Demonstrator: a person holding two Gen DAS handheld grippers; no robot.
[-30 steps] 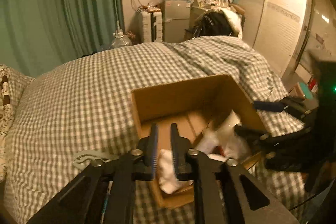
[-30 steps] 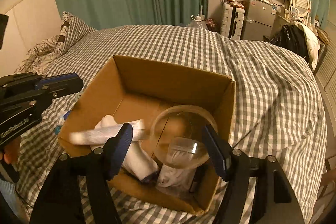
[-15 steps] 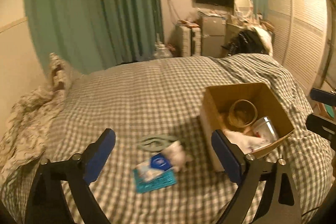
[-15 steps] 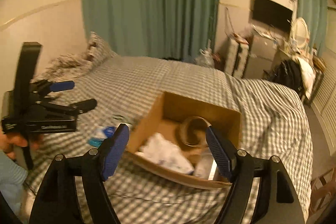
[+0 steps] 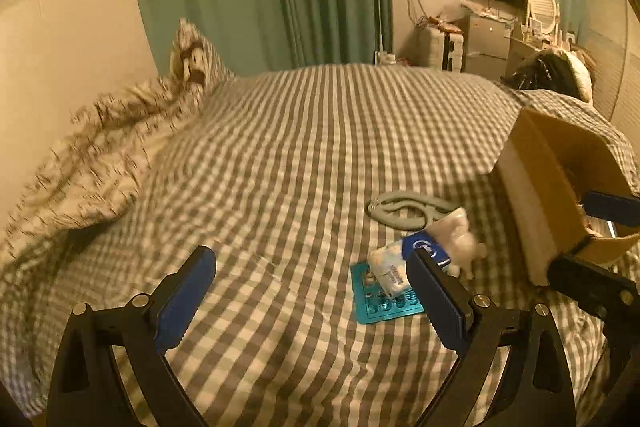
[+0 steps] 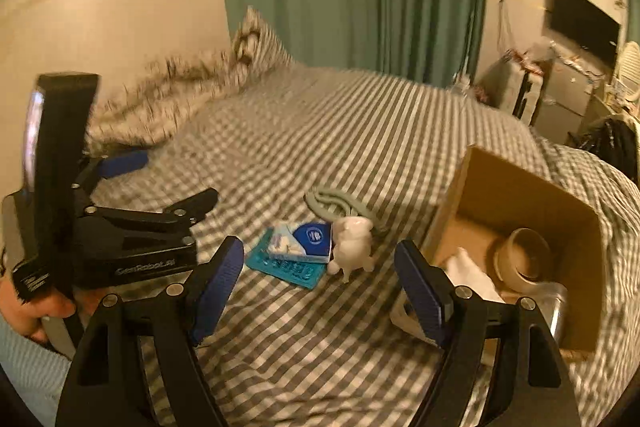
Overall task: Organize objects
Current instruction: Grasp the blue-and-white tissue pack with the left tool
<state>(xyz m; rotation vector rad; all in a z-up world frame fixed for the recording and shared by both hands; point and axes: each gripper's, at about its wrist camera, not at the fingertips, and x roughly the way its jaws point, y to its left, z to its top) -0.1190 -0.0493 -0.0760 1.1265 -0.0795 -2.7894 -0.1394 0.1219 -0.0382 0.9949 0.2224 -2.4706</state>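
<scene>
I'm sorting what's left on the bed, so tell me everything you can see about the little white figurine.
The figurine is a small glossy white animal shape, ceramic-looking, with stubby legs; its species is unclear. It lies tipped on the checked bedspread, legs toward the camera, between the box and the blue-and-white packet, touching the packet's edge. The grey-green cable lies just behind it. Neither tool holds it.

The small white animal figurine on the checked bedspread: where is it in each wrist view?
Left wrist: small white animal figurine, right of centre, partly behind a blue-and-white packet.
Right wrist: figurine at centre, right of that packet.
Shared landmark: the open cardboard box, further right.
</scene>
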